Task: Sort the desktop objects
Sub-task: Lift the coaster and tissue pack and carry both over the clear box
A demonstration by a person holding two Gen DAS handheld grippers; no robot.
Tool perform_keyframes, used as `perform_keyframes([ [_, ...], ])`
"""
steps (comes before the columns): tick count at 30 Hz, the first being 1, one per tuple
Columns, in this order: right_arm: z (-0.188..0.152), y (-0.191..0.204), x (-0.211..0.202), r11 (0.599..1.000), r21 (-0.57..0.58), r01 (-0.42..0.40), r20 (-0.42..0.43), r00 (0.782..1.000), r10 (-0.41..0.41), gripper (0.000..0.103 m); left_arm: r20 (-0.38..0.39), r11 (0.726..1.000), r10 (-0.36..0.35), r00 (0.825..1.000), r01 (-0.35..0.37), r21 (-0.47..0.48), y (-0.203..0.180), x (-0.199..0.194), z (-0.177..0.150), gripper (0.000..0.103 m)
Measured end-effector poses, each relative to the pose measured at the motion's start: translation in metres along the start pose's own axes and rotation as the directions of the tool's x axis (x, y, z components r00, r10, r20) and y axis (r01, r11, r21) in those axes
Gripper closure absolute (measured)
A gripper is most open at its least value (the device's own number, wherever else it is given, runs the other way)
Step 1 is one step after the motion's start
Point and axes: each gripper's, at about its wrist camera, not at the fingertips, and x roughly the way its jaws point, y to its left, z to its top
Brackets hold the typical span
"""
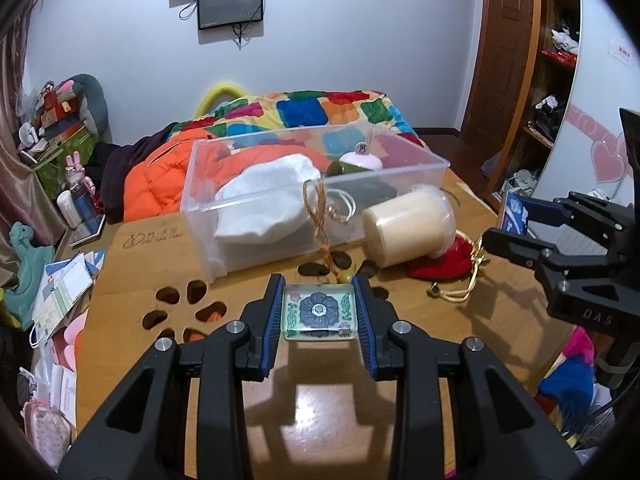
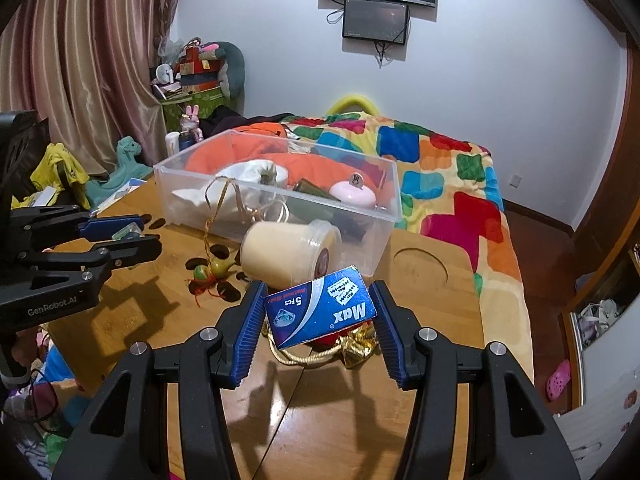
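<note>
Presently, the left gripper (image 1: 319, 312) is clamped on a small glass block (image 1: 319, 311) with a blue flower printed on it, its blue pads (image 1: 272, 320) pressing the block's two sides, and the block hangs clear above the wooden table (image 1: 460, 340). The right gripper (image 2: 320, 312) is likewise closed on a blue cardboard box (image 2: 320, 307) marked "Max", held tilted between its pads above the table. Just beyond that box, on the table, lies a red pouch (image 1: 438, 262) with a gold cord (image 2: 296, 356) and a scrap of gold foil (image 2: 360, 346); the pouch is largely hidden in the right wrist view. Next comes a cream-coloured plastic jar (image 1: 408, 228) lying on its side, touching or nearly touching the front wall of a clear plastic bin (image 1: 404, 168); contact cannot be confirmed. A gold tassel cord (image 1: 320, 216) trails over the bin's front wall down to the table. Inside the bin sit a white cloth bag (image 1: 268, 200), a pink round case (image 2: 353, 194) and a dark item that is not identifiable. Behind the table is a bed with a patchwork quilt (image 2: 440, 168) and an orange jacket (image 1: 156, 184).
</note>
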Motion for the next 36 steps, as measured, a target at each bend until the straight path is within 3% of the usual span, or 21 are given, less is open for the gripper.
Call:
perform_keyframes([
  [16, 0.028, -0.012, 0.014, 1.0, 0.014, -0.025, 0.023, 0.999, 0.024, 0.054, 0.042, 0.999, 0.007, 0.999, -0.008, 0.041, 0.005, 0.0, 0.036, 0.07],
  [36, 0.064, -0.031, 0.042, 0.999, 0.028, -0.045, 0.044, 0.998, 0.044, 0.054, 0.035, 0.997, 0.0, 0.999, -0.003, 0.08, 0.015, 0.024, 0.079, 0.07],
])
